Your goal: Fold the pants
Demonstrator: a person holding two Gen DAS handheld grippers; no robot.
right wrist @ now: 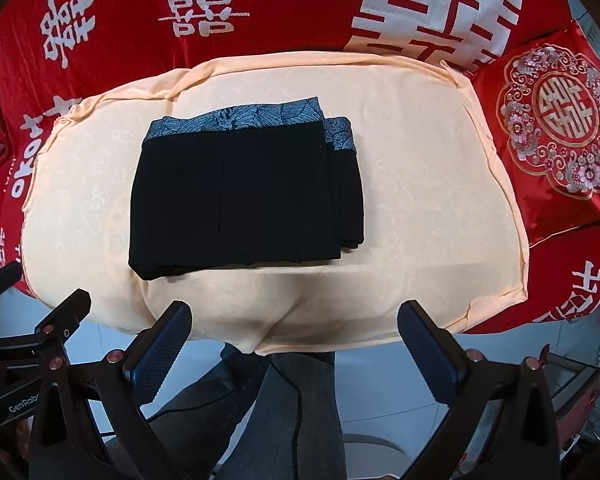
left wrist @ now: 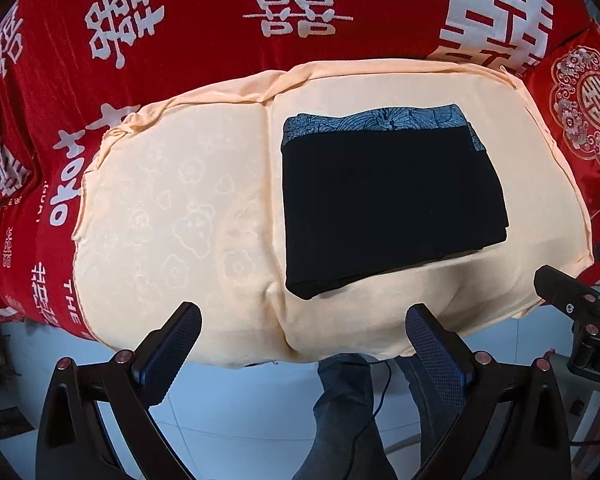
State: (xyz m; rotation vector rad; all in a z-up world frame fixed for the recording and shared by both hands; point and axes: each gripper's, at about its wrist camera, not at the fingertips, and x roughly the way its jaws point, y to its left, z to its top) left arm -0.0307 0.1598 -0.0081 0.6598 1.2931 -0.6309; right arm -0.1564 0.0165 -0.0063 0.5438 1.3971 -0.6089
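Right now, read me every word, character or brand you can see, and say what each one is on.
"囍", repeated in white: red bedspread.
"囍" in a round medallion: red cushion.
"GenRobo", cut off at the frame edge: left gripper.
"THE": bedspread; its other small lettering is too blurred to read.
Folded pants: no text.

Red bedspread [right wrist: 284, 4]: repeated white 囍 (double happiness) characters, largest behind the peach cushion [right wrist: 420, 184]. Red pillow [right wrist: 556, 120] right of cushion: 囍 in round medallion. "THE" on bedspread left of cushion. "GenRobo…", cut off, on left gripper [right wrist: 28, 340] body.
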